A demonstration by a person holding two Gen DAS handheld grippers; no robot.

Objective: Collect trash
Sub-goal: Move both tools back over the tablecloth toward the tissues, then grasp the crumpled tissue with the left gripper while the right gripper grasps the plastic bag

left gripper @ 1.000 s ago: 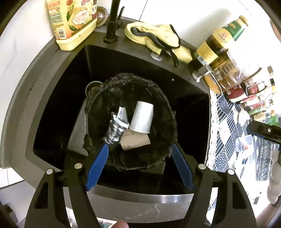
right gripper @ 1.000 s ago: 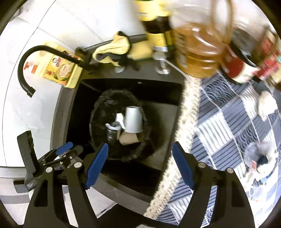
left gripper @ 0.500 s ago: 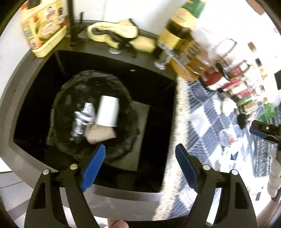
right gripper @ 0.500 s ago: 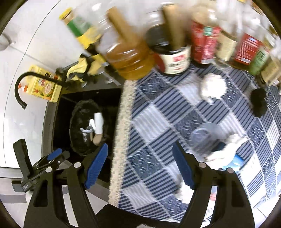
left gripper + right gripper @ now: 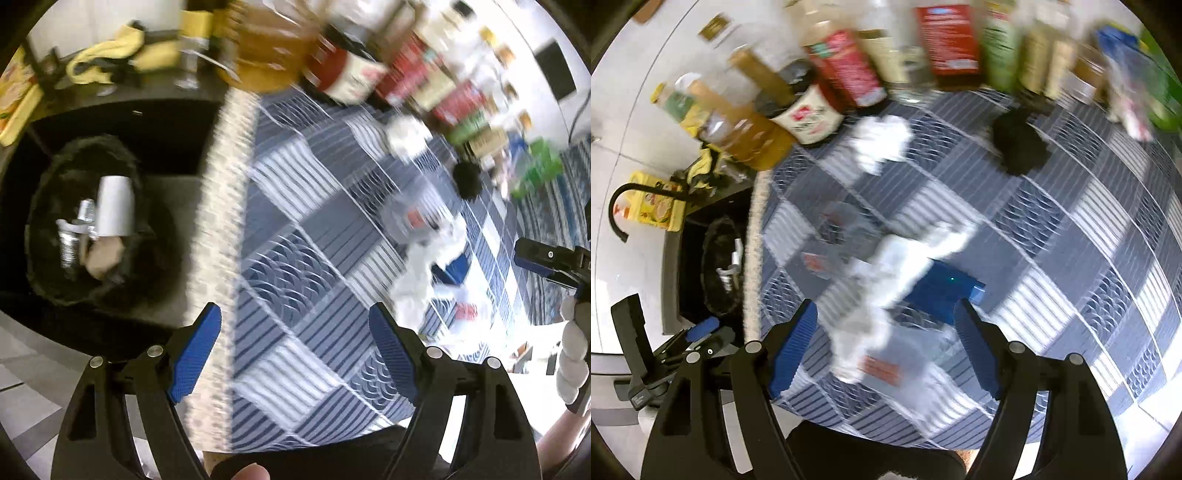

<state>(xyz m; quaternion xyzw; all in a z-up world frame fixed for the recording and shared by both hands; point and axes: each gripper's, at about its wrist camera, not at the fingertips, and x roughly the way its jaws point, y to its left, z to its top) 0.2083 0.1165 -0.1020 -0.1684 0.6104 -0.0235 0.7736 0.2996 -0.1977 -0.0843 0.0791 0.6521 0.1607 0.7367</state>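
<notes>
A black-lined trash bin (image 5: 48, 229) stands in the dark sink and holds a white paper cup (image 5: 114, 210), a crushed bottle and a brown piece. On the blue checked cloth (image 5: 1052, 236) lie crumpled white tissue (image 5: 897, 258), a blue packet (image 5: 945, 288), a clear plastic wrapper (image 5: 886, 369), a second white wad (image 5: 882, 140) and a black lump (image 5: 1019, 144). My left gripper (image 5: 291, 350) is open and empty above the cloth's left edge. My right gripper (image 5: 882, 350) is open and empty over the tissue and wrapper; it also shows in the left wrist view (image 5: 543, 258).
Several bottles and jars (image 5: 849, 70) line the back of the counter. A yellow cloth (image 5: 122, 55) and a yellow oil container (image 5: 653, 206) sit beside the black faucet (image 5: 620, 206). The cloth's lace edge (image 5: 221, 206) borders the sink.
Both grippers have swung right, from over the sink bin to over the checked cloth. The right gripper now hangs above the tissue pile. Both stayed open.
</notes>
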